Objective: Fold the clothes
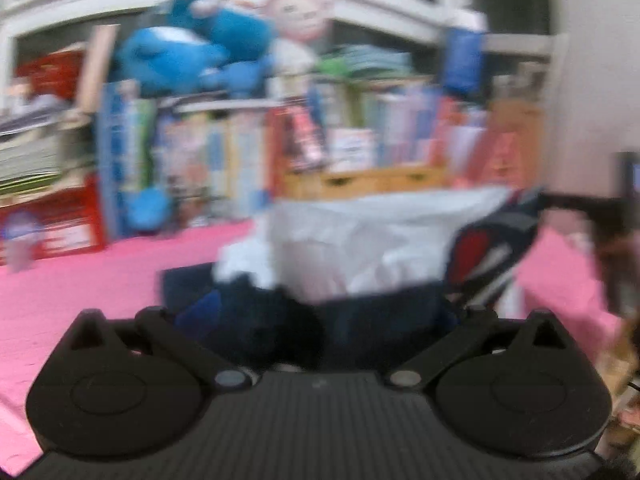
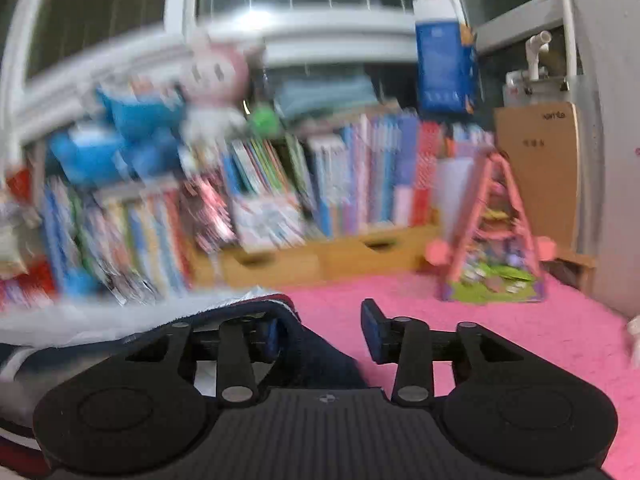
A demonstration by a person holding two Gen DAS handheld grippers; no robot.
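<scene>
A white garment [image 1: 360,248] with navy and red trim lies heaped on the pink bed cover [image 1: 100,280], close in front of my left gripper [image 1: 320,312]. The view is blurred. The left jaws stand wide apart, and a dark navy fold [image 1: 272,320] bunches loosely between them and hides the fingertips. In the right wrist view the same garment [image 2: 120,324] lies at the left. Its navy hem [image 2: 320,352] drapes over the left finger and into the gap. My right gripper [image 2: 322,328] is open, and its right pad [image 2: 370,328] stands clear over the pink cover [image 2: 520,340].
A low shelf packed with books [image 2: 360,176] runs along the back, above a wooden drawer box [image 2: 320,260]. Blue and pink plush toys [image 1: 192,56] sit on top. A pink toy rack [image 2: 496,240] and a cardboard box [image 2: 536,176] stand at the right. A dark blurred shape [image 1: 600,208] is at the right edge of the left wrist view.
</scene>
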